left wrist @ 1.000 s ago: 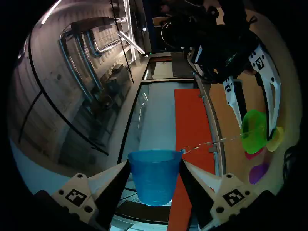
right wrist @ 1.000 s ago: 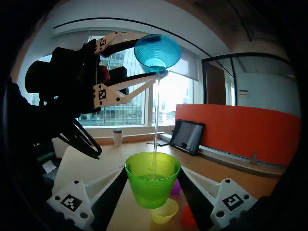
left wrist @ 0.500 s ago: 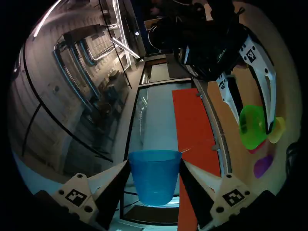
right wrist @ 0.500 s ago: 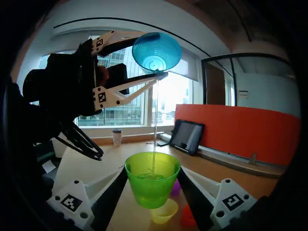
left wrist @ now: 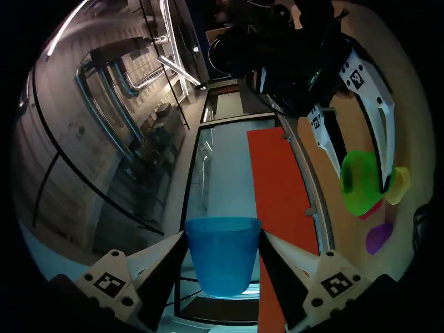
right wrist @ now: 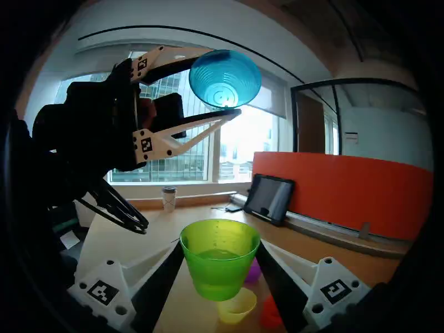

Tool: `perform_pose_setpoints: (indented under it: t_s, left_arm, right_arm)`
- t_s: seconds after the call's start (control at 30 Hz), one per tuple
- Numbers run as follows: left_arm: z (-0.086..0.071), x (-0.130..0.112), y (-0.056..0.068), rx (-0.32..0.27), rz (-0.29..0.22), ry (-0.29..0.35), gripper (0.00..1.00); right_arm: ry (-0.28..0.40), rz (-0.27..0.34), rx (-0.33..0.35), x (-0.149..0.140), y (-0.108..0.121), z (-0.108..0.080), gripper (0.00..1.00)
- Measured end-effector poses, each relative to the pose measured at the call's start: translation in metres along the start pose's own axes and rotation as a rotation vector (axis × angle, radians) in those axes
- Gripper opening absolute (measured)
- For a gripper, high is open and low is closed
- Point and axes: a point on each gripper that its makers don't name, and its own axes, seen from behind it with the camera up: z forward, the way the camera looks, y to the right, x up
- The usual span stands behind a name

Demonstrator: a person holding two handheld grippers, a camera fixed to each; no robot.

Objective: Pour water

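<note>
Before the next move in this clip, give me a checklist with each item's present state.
1. Left claw grips blue cup: ok, both fingers press its sides.
2. Right claw grips green cup: ok, cup upright.
3. No stream between the cups: ok, none visible.
4. Blue cup fully drained: cannot tell; it is tipped, mouth toward the right gripper view.
5. Green cup not overfull: ok, water sits below the rim.
6. Desk under green cup free for set-down: not ok, yellow cup and purple cup lie there.
</note>
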Motion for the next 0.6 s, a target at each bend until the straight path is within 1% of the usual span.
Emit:
perform_pose_setpoints:
  t_s: [0.07,0.17,0.27,0.47,0.6]
  left_arm:
    - [0.000,-0.001,-0.002,0.002,-0.004,0.001,0.86]
    - [0.000,-0.003,-0.004,0.004,-0.026,0.000,0.86]
    - [0.000,-0.006,-0.005,0.004,-0.067,-0.004,0.86]
    - [0.001,-0.010,-0.003,-0.003,-0.191,-0.009,0.86]
    - [0.002,-0.015,0.000,-0.010,-0.294,-0.026,0.86]
  right_arm:
    - [0.001,0.000,-0.001,0.001,0.000,0.000,0.91]
    - [0.001,-0.001,-0.002,0.001,0.000,-0.001,0.90]
    - [0.004,-0.001,-0.004,0.002,0.000,-0.001,0.91]
    - [0.006,0.001,-0.010,0.002,0.001,-0.003,0.91]
    - [0.010,0.002,-0.016,0.003,0.002,-0.004,0.91]
